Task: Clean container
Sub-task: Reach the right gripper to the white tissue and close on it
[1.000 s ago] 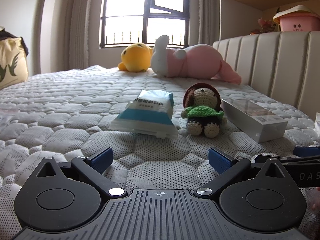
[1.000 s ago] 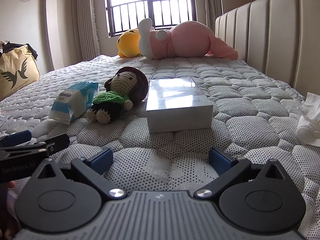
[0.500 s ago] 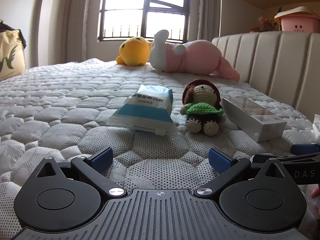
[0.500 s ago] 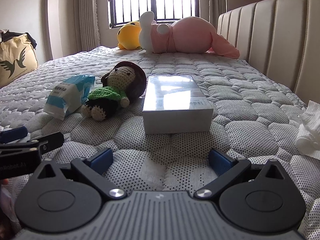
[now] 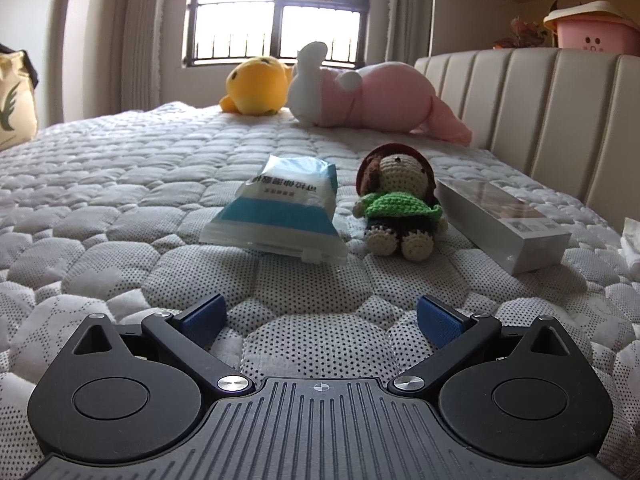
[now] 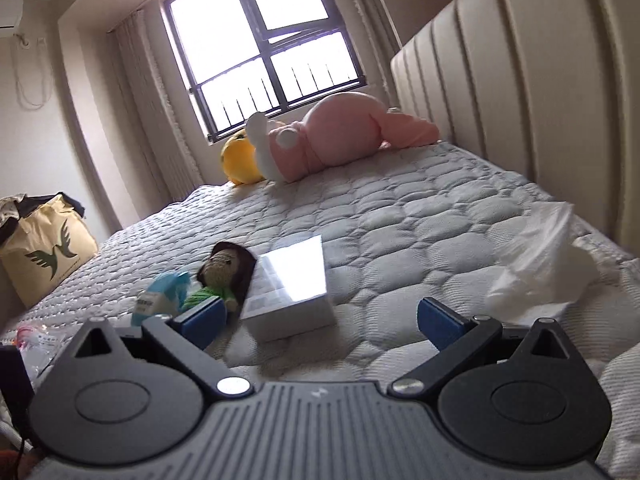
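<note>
The container to clean is most likely the silvery box (image 6: pixel 290 298), lying on the mattress (image 5: pixel 120 184) just beside the crocheted doll (image 5: pixel 398 206), with the tissue pack (image 5: pixel 280 212) on the doll's far side. Both the left gripper (image 5: pixel 320 318) and right gripper (image 6: pixel 320 318) are spread wide, grasping nothing. The glossy wrap could slip from the pads on this soft bedding. Only the right wrist view shows the crumpled tissue (image 6: pixel 536 264) whole.

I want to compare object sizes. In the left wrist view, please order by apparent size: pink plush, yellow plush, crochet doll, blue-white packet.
1. pink plush
2. blue-white packet
3. crochet doll and yellow plush: about alike. The plush lies farther away, so it is probably bigger in reality.
</note>
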